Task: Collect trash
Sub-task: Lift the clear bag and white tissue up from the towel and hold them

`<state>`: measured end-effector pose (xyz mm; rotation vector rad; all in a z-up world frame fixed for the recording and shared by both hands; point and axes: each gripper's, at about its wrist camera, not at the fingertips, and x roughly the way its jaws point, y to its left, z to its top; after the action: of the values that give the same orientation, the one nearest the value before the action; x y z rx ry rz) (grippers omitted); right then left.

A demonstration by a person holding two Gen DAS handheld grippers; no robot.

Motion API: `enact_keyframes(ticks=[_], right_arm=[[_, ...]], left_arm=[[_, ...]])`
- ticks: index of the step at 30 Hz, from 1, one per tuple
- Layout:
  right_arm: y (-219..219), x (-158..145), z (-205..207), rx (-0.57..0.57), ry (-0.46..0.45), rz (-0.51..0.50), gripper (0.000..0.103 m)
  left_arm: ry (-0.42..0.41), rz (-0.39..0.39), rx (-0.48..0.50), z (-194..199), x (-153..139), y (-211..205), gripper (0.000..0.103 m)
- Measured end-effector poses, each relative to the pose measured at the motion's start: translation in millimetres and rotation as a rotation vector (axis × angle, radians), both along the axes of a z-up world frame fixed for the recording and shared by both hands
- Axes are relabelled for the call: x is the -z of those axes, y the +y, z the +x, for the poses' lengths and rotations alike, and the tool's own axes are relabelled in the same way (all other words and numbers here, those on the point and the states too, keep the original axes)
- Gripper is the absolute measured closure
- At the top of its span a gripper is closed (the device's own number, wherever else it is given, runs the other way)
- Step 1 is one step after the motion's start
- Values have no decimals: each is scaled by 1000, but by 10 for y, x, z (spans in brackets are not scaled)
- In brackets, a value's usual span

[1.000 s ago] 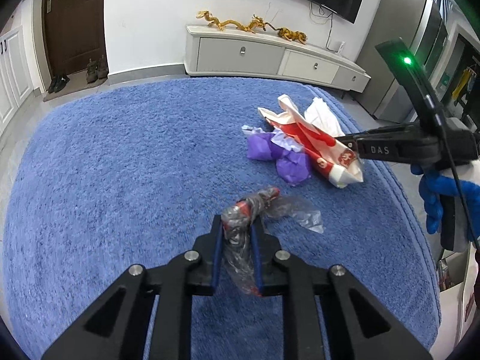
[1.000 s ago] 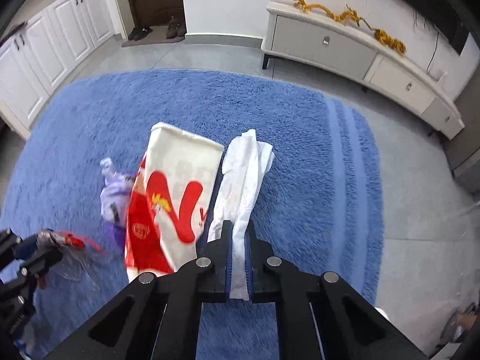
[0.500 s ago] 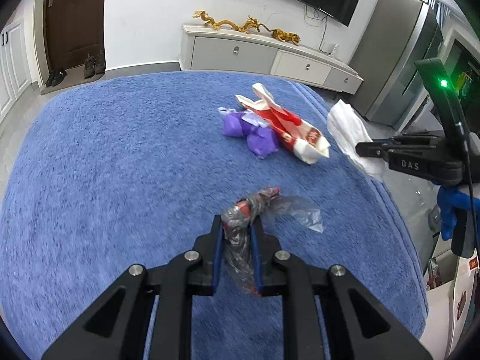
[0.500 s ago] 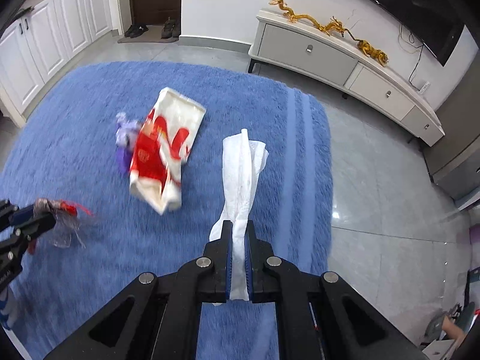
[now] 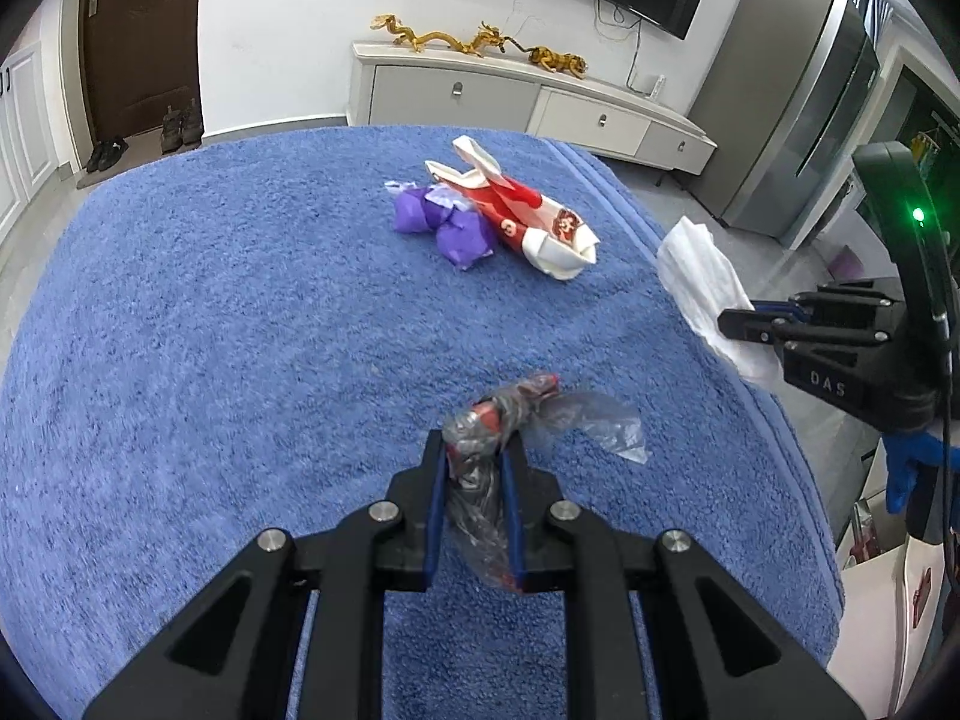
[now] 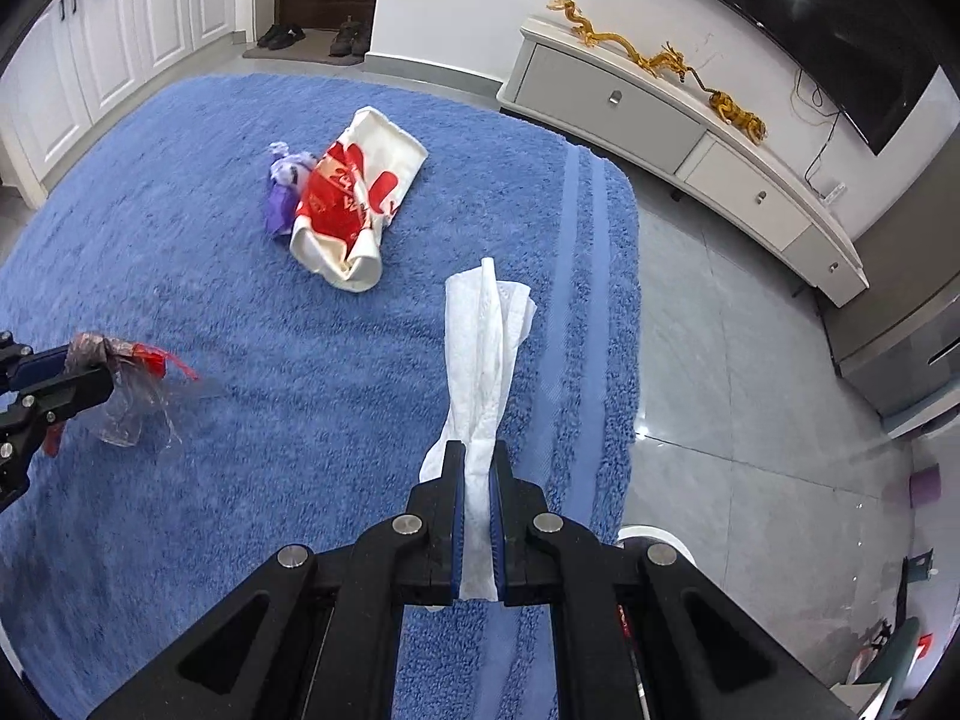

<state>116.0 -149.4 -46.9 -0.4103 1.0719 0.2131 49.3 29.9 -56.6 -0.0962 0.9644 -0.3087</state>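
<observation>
Seen from two handheld grippers above a blue rug. Left gripper clamped on a crumpled clear wrapper with red inside, lifted off the rug. Right gripper pinched tight on a white tissue, held over the rug's right edge. Lying farther off on the rug, touching: a red-and-white paper bag and purple scraps.

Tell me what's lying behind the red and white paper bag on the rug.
Seen from the right wrist camera, crumpled purple wrappers lie against the far side of the red and white paper bag on the blue rug. The bag covers part of them, so how many there are stays unclear.
</observation>
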Motion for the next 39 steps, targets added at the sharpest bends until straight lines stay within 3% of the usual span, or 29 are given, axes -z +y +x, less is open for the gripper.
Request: enact_keyframes(ticks=[23, 39], right_arm=[[8, 173, -99, -26, -1, -9, 96], [-94, 182, -258, -29, -1, 44, 96]], left_arm=[[51, -35, -40, 124, 169, 119, 87], [-71, 90, -67, -263, 40, -54, 87]])
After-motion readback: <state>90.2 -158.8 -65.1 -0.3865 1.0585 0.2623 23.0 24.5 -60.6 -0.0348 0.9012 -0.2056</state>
